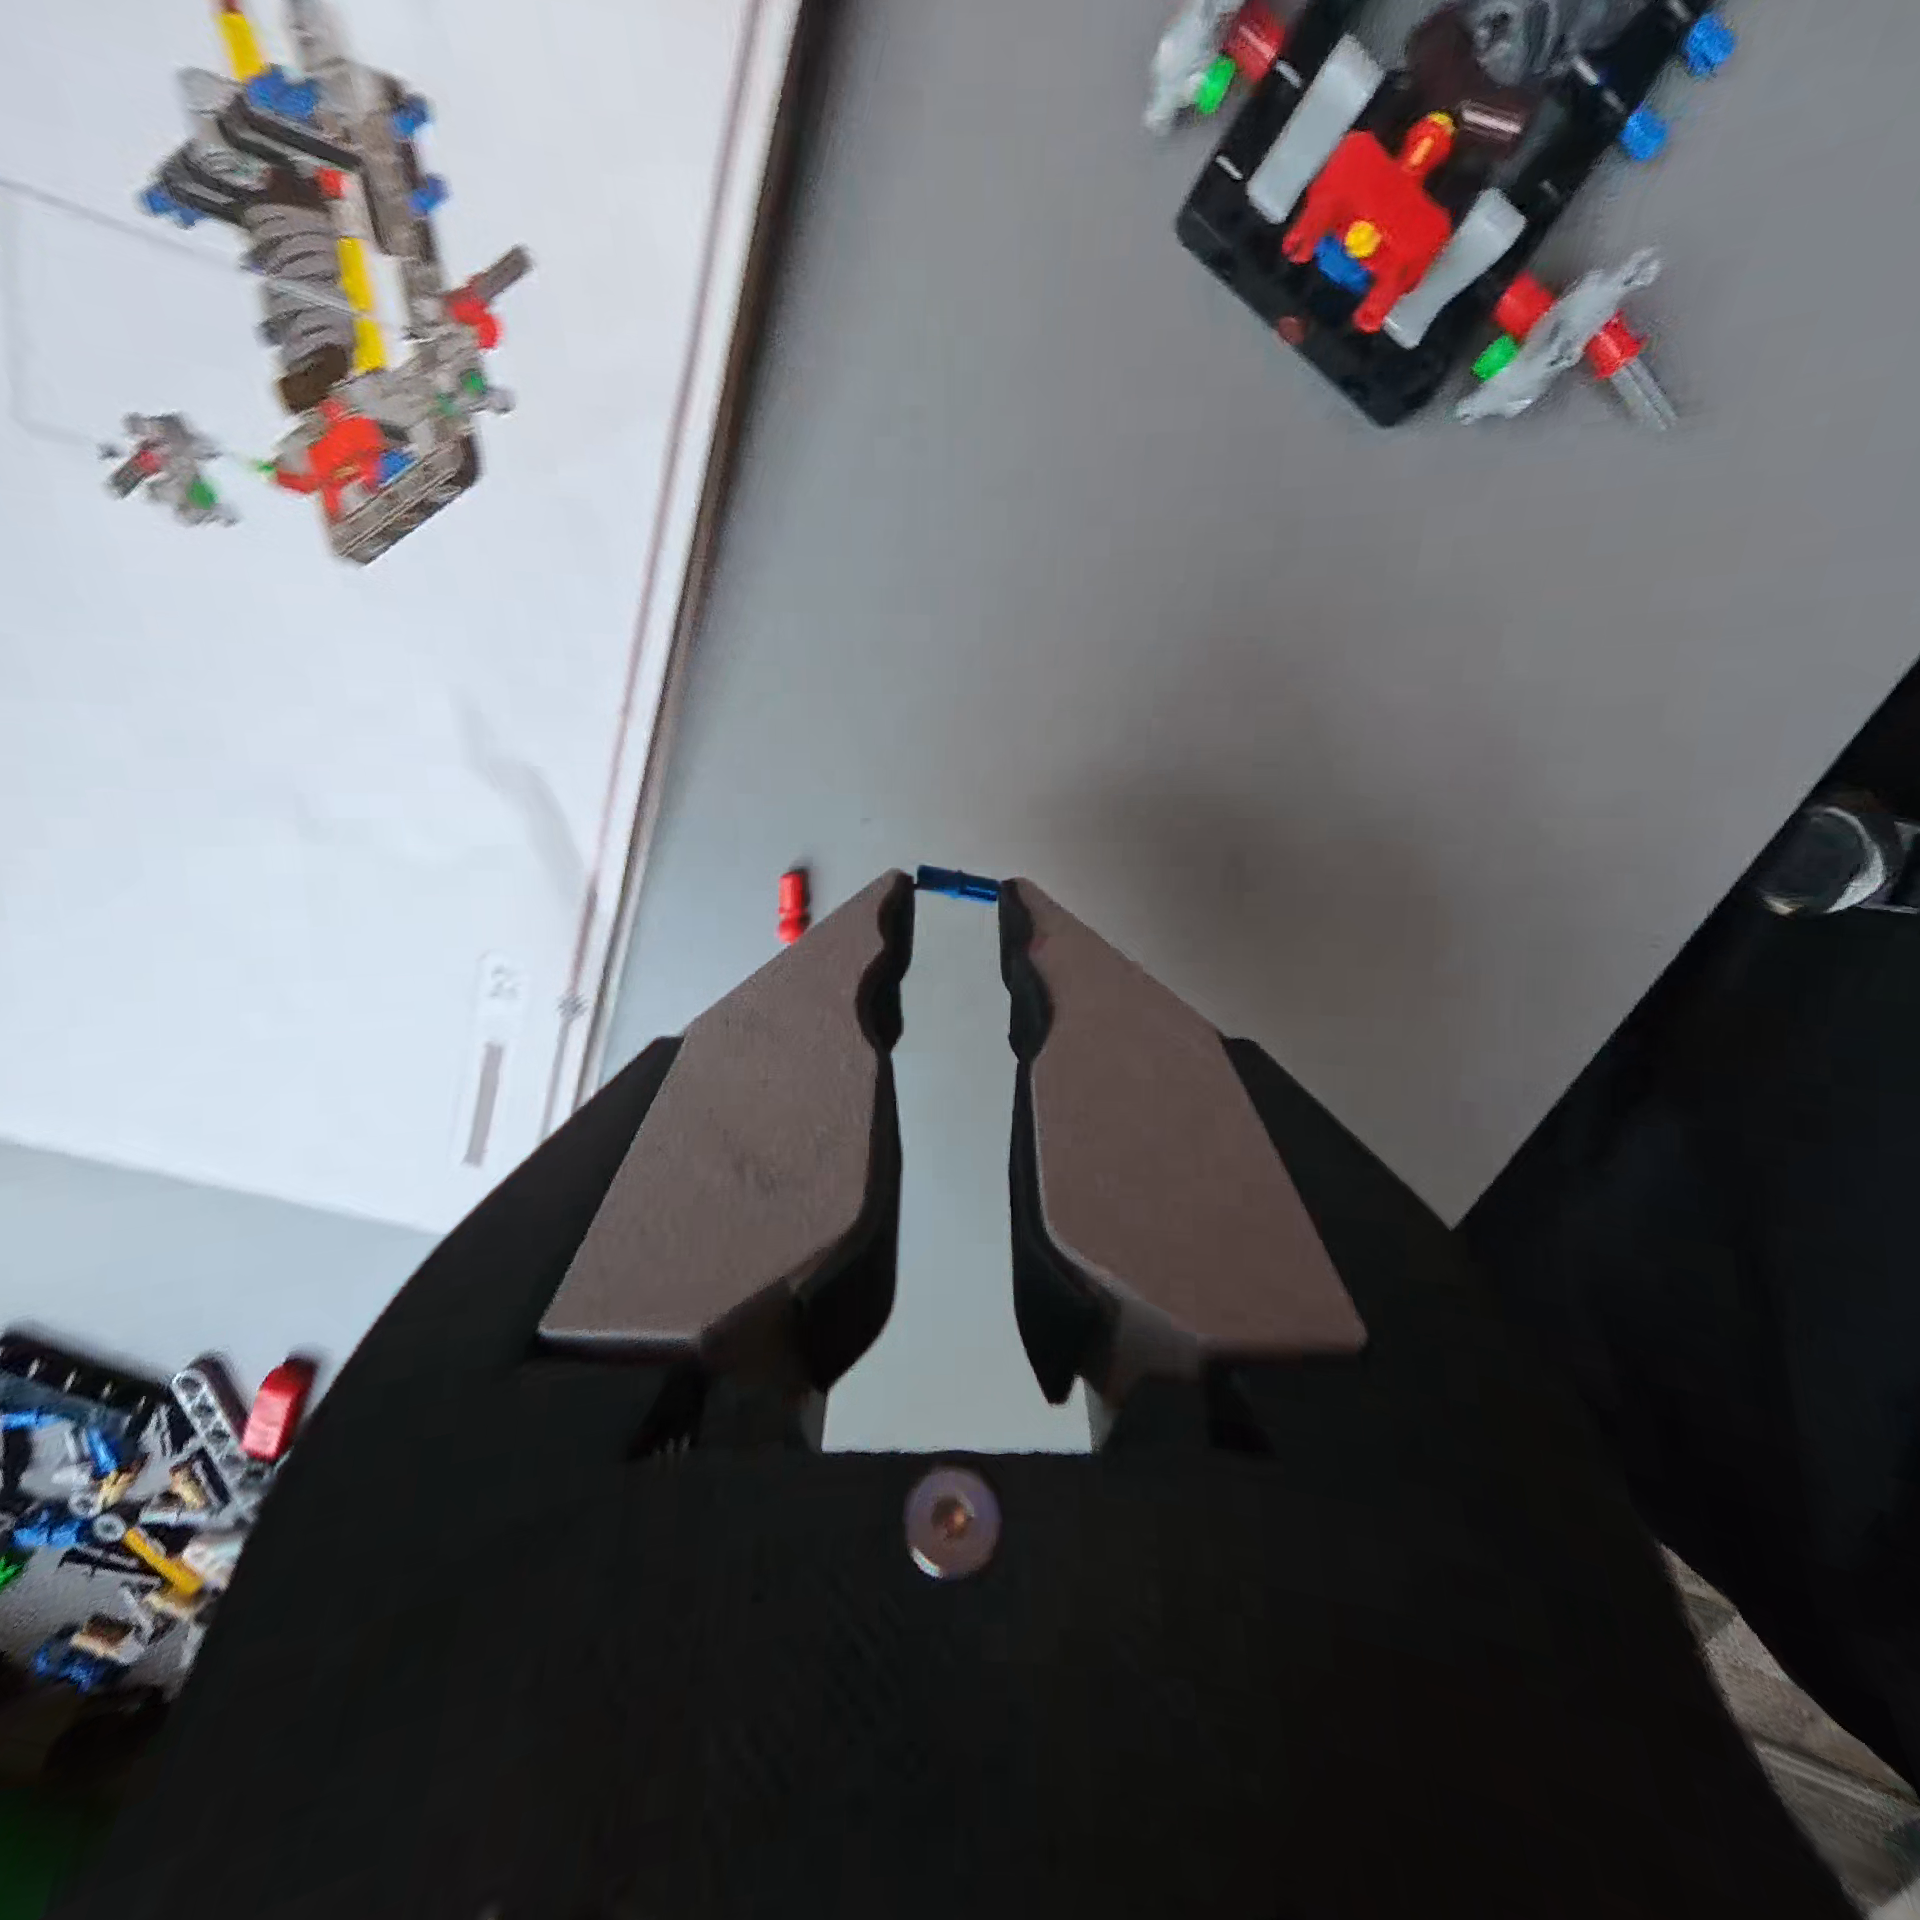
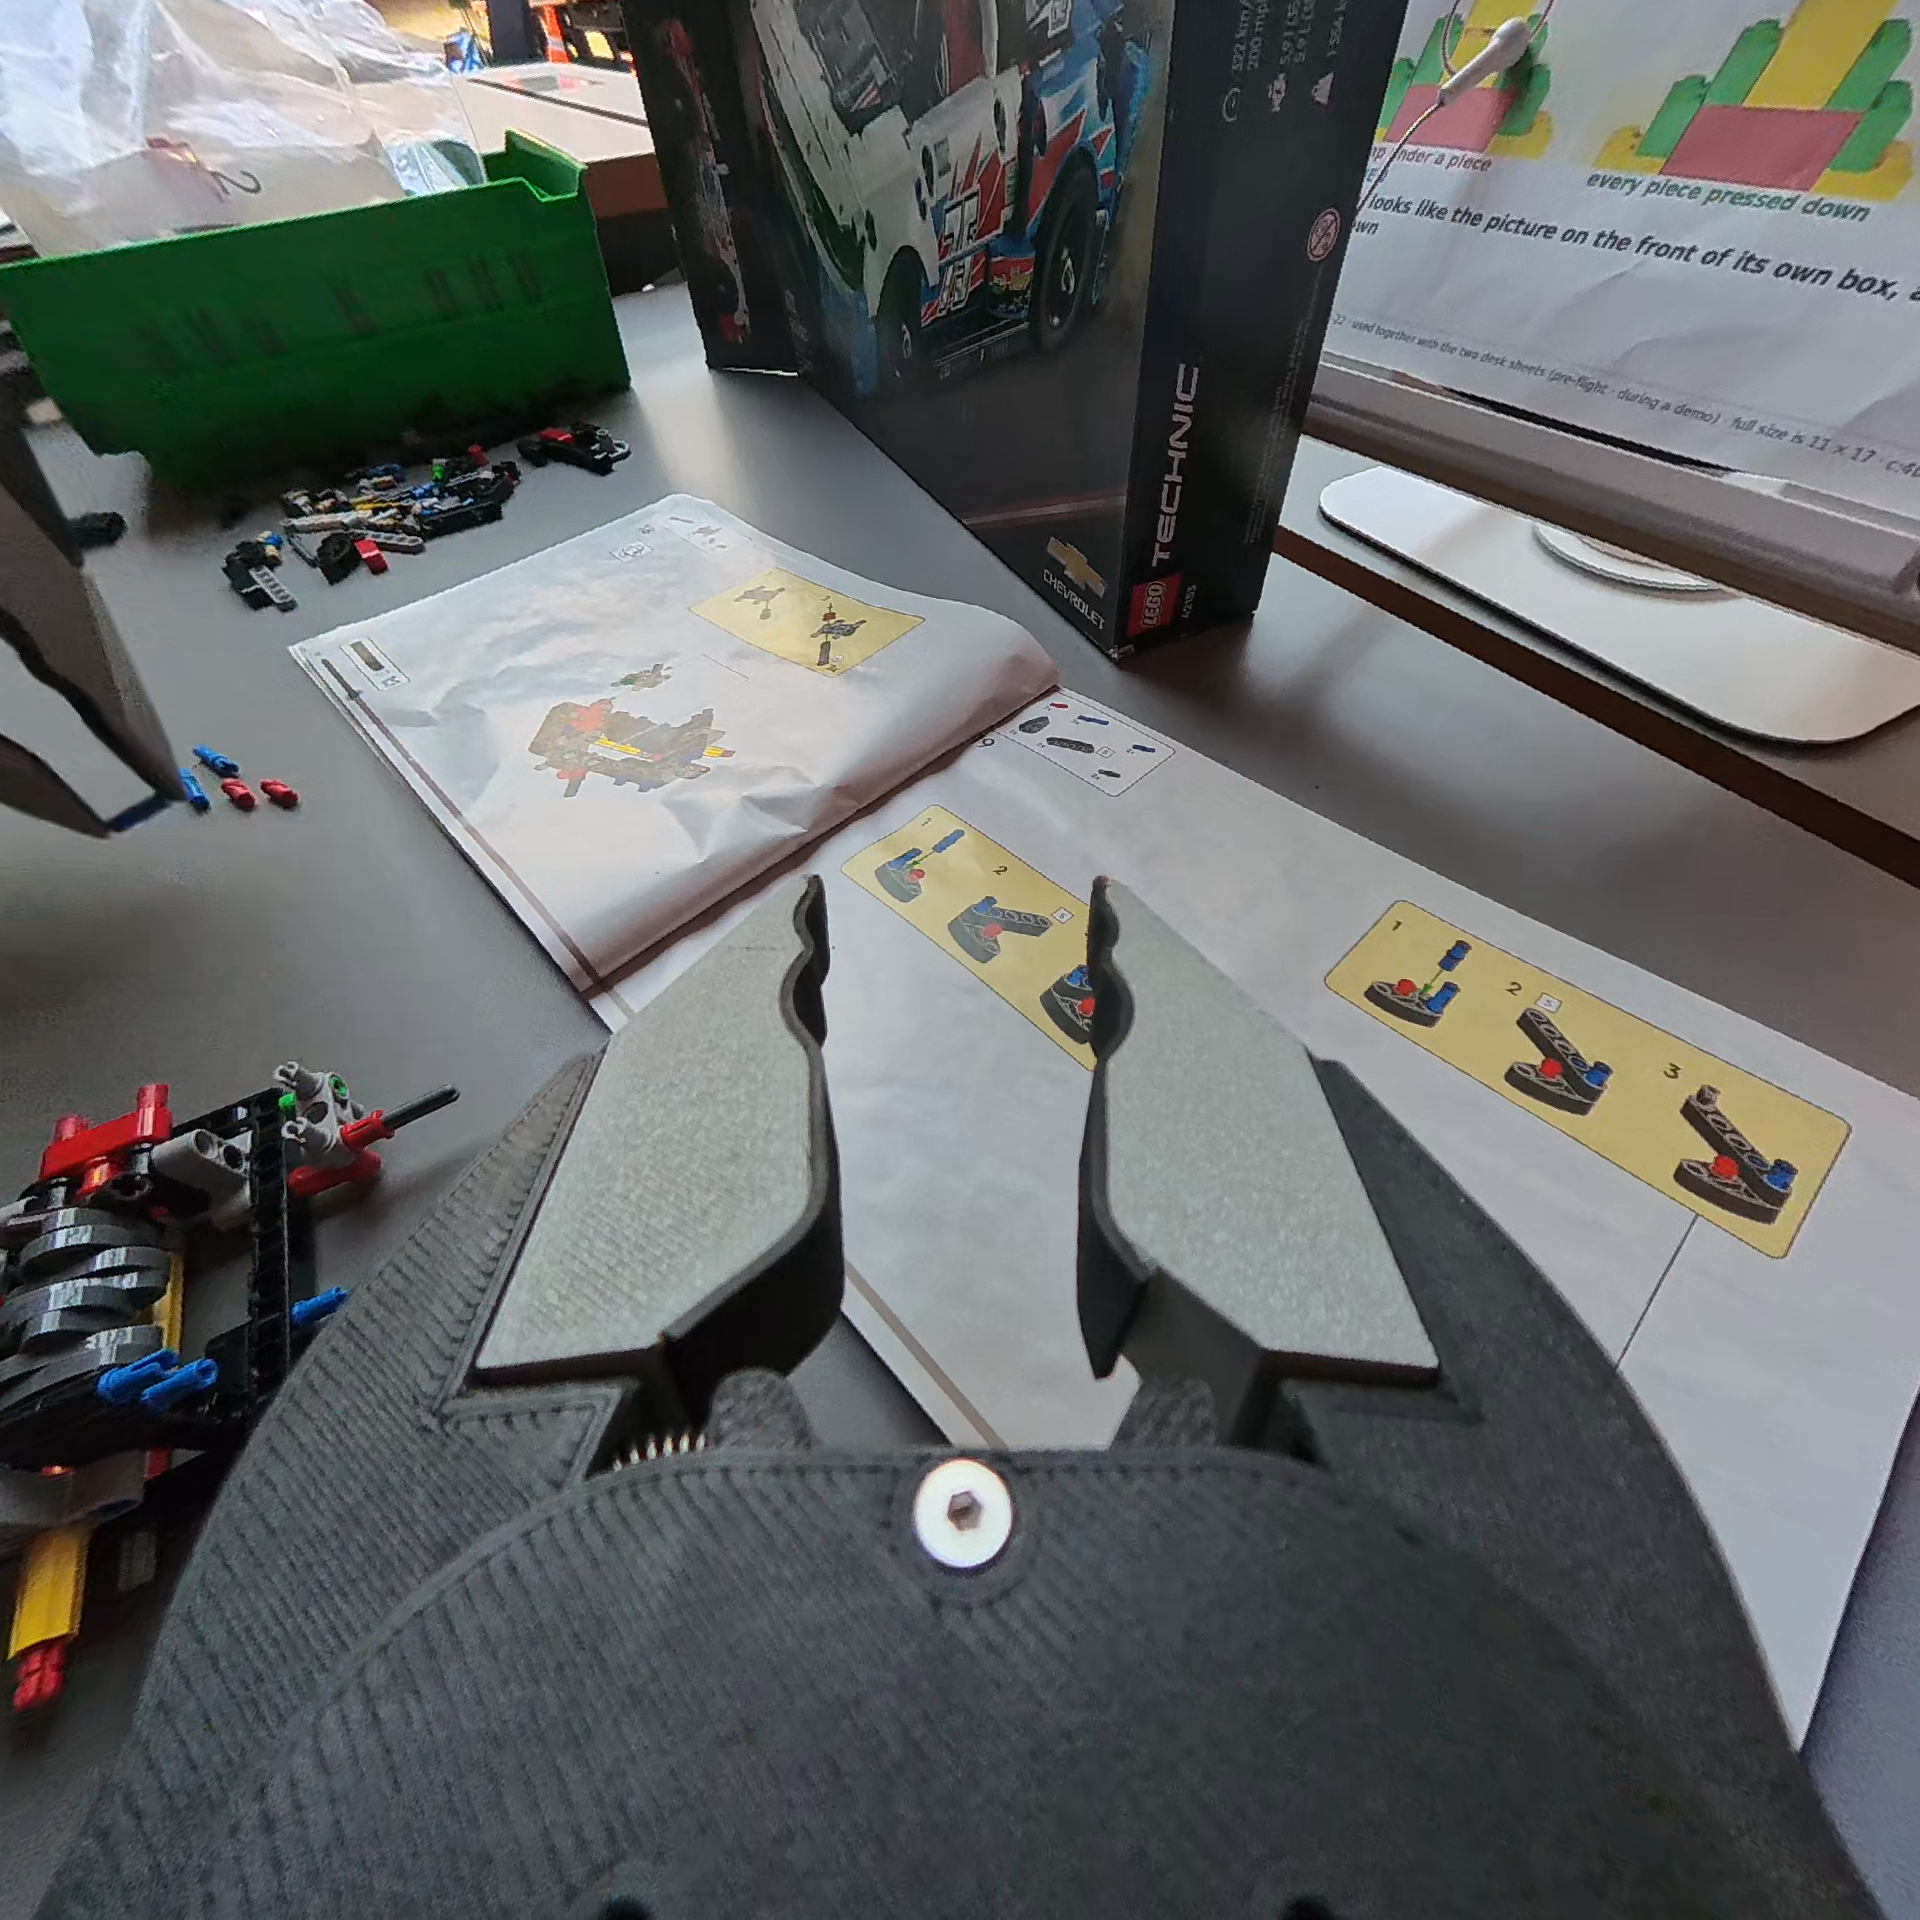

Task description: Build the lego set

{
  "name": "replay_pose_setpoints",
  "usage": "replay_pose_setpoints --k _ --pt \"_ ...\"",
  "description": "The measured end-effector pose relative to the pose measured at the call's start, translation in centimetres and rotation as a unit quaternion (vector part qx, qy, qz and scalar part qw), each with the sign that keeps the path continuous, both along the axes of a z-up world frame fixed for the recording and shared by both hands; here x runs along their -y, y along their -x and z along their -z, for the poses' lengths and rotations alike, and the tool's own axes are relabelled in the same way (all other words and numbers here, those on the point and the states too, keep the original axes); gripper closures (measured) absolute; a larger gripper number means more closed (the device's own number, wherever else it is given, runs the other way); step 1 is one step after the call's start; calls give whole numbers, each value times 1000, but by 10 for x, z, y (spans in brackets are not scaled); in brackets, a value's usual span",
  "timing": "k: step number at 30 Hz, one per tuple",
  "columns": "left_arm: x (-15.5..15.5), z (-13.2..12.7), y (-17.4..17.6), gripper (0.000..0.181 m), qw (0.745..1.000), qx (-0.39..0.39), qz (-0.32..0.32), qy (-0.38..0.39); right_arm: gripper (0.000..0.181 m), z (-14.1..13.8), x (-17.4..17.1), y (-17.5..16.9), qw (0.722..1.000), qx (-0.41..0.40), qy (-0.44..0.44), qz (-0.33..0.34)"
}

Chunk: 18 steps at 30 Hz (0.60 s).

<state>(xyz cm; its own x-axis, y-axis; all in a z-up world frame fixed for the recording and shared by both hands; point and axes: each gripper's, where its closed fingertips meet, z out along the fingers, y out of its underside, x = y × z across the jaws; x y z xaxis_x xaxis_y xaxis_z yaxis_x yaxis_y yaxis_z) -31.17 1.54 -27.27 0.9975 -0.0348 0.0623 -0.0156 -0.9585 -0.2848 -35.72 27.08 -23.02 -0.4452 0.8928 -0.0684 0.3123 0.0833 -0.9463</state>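
Grey table (image 2: pixel 312 935) bears booklet (image 2: pixel 727 727), box (image 2: pixel 1039 364), green bin (image 2: pixel 312 312), loose pieces (image 2: pixel 395 509).

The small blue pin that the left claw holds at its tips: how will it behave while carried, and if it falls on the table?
The blue pin looks stiff and very light. The left claw pinches it only by its ends at the very tips, so it may slip or pop out. Being round, it would probably roll on the smooth grey table if dropped.

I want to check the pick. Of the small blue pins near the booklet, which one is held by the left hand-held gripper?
The blue pin between the tips of the left hand-held gripper. The other blue pins lie loose on the table beside the red pins.
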Motion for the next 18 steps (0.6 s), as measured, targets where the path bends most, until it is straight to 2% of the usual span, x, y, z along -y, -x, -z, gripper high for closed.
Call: replay_pose_setpoints --k 5,12,18 --pt "-6 22 -10 167 999 -12 21 23 134 0 1 0 1000 0 -1 -1" --pt "-7 22 -6 162 999 -32 32 17 134 0 0 0 1000 1 -2 -1" --pt "-2 10 -2 160 998 -41 41 -2 134 1 1 0 1000 3 -1 -2"
